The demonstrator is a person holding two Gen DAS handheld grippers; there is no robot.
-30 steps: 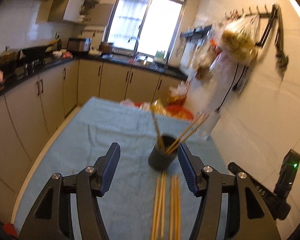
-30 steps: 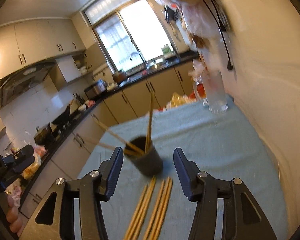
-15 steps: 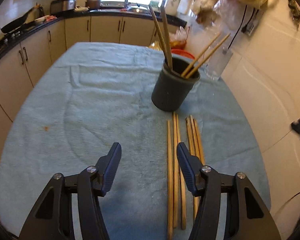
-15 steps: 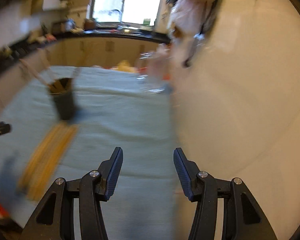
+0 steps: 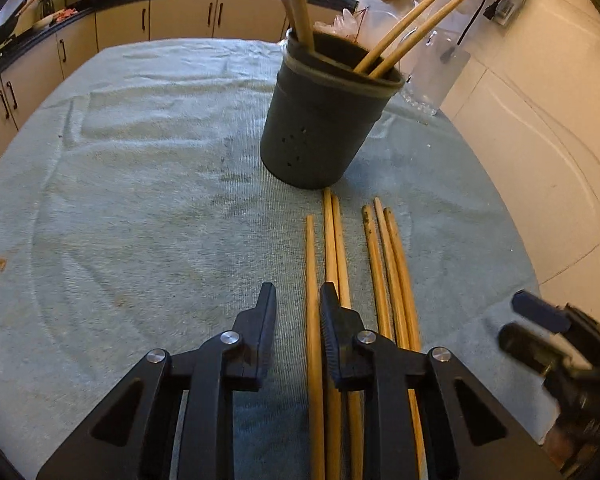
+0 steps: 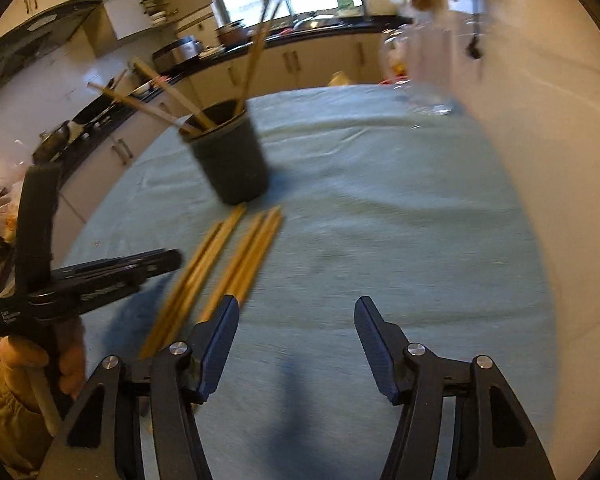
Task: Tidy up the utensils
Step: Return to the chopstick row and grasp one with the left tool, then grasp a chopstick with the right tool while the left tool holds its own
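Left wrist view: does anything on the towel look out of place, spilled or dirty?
Six chopsticks lie loose on the towel in front of the dark holder instead of standing in it. A small orange stain marks the towel's left edge.

Left wrist view: low, close over the towel (image 5: 140, 200), facing the far counter. Right wrist view: higher, further right, angled down. Shared: cup (image 5: 324, 120) (image 6: 232, 160), loose chopsticks (image 5: 388, 272) (image 6: 236, 264).
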